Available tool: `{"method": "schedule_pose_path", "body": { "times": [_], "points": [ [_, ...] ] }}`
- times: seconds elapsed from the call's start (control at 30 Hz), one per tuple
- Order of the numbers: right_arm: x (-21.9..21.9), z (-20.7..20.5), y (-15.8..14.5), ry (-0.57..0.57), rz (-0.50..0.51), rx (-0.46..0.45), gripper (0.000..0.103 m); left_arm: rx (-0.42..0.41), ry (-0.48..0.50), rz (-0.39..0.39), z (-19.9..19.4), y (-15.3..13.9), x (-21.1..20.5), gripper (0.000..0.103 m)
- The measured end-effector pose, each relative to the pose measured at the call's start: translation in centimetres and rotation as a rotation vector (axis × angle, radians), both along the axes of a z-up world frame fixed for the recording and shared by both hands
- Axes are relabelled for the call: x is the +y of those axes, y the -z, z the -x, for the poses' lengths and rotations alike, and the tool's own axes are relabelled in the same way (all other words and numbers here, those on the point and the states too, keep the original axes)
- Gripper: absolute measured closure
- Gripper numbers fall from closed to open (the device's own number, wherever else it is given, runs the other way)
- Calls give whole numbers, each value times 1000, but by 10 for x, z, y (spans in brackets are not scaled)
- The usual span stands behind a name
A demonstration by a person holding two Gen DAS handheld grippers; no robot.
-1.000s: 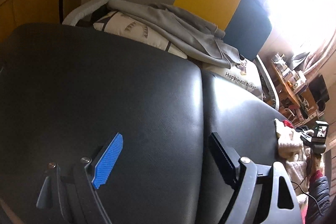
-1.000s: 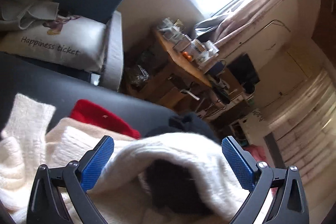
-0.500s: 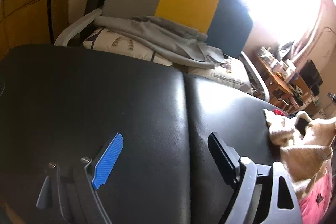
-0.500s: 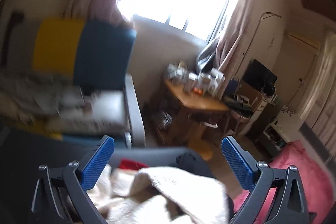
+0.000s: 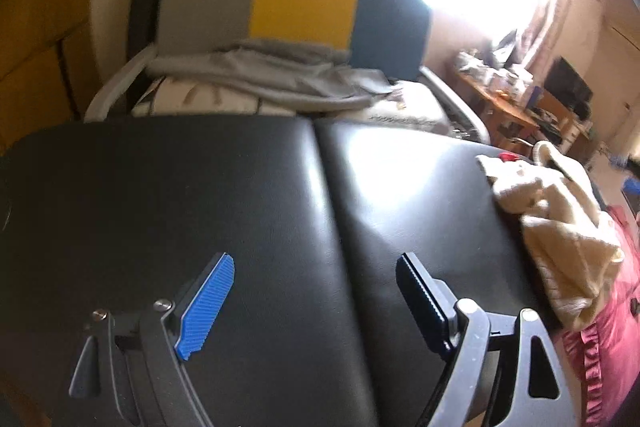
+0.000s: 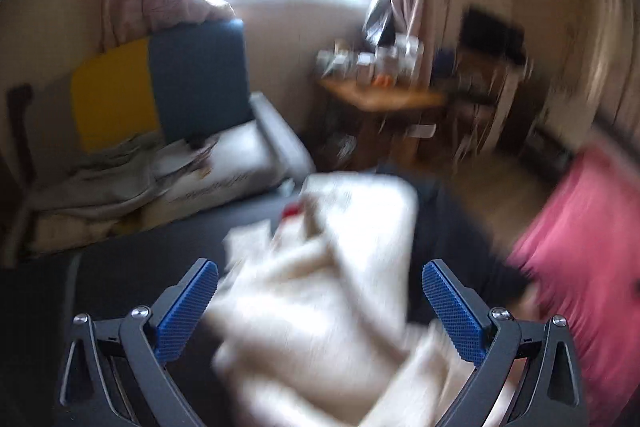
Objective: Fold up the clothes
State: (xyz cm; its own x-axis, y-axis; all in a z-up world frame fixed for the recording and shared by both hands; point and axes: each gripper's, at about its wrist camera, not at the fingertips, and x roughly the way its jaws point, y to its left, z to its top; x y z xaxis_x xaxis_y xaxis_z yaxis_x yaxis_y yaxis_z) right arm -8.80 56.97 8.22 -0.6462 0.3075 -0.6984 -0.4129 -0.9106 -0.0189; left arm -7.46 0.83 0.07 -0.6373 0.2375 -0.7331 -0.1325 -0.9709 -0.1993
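Observation:
A cream knitted sweater [image 5: 560, 227] lies crumpled at the right end of the black padded table [image 5: 240, 195], with a bit of red cloth [image 5: 508, 157] peeking out behind it. My left gripper [image 5: 312, 291] hovers open over bare black padding, well left of the sweater. In the right wrist view, which is blurred by motion, the same sweater [image 6: 332, 267] fills the middle. My right gripper [image 6: 320, 303] is open, its blue pads either side of the sweater and above it. The red cloth [image 6: 292, 211] shows at the sweater's far edge.
Behind the table stands a grey, yellow and blue chair [image 5: 304, 3] holding grey clothes [image 5: 272, 75] and a printed cushion [image 6: 224, 167]. A pink fabric [image 5: 608, 327] lies at the table's right end. A cluttered wooden side table [image 6: 384, 95] stands under the bright window.
The right gripper has swung left and tilted down fast, bringing the sweater back between its open fingers. The left gripper has lifted its view slightly, so the sweater shows more at the right.

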Motion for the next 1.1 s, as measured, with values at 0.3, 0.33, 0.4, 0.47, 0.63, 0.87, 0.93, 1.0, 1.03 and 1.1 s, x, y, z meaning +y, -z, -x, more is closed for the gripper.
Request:
{"method": "schedule_pose_path", "body": {
  "times": [0.3, 0.33, 0.4, 0.47, 0.63, 0.87, 0.93, 1.0, 1.03, 1.1],
  "points": [
    [-80, -119, 24, 251, -168, 71, 0, 140, 136, 94, 7, -52, 141, 18],
    [-80, -120, 23, 291, -176, 58, 0, 140, 145, 108, 6, -55, 159, 18],
    [-78, -126, 31, 355, -132, 36, 0, 139, 162, 138, 1, -59, 196, 18],
    [-74, -130, 40, 377, -99, -3, 0, 151, 214, 147, -8, -61, 224, 18],
    [-91, -145, 41, 358, -219, 22, 0, 205, 336, 202, -32, -67, 279, 18],
    [-96, -150, 42, 324, -253, 4, 0, 168, 375, 155, -38, -69, 289, 18],
    [-97, -150, 46, 320, -237, -5, 0, 138, 383, 147, -35, -67, 287, 18],
    [-103, -151, 48, 317, -233, -3, 0, 106, 393, 132, -33, -62, 285, 18],
    [-105, -152, 49, 314, -231, -2, 0, 91, 398, 124, -32, -60, 284, 18],
    [-111, -153, 50, 301, -224, 1, 0, 99, 392, 161, -36, -58, 282, 18]
  ]
}}
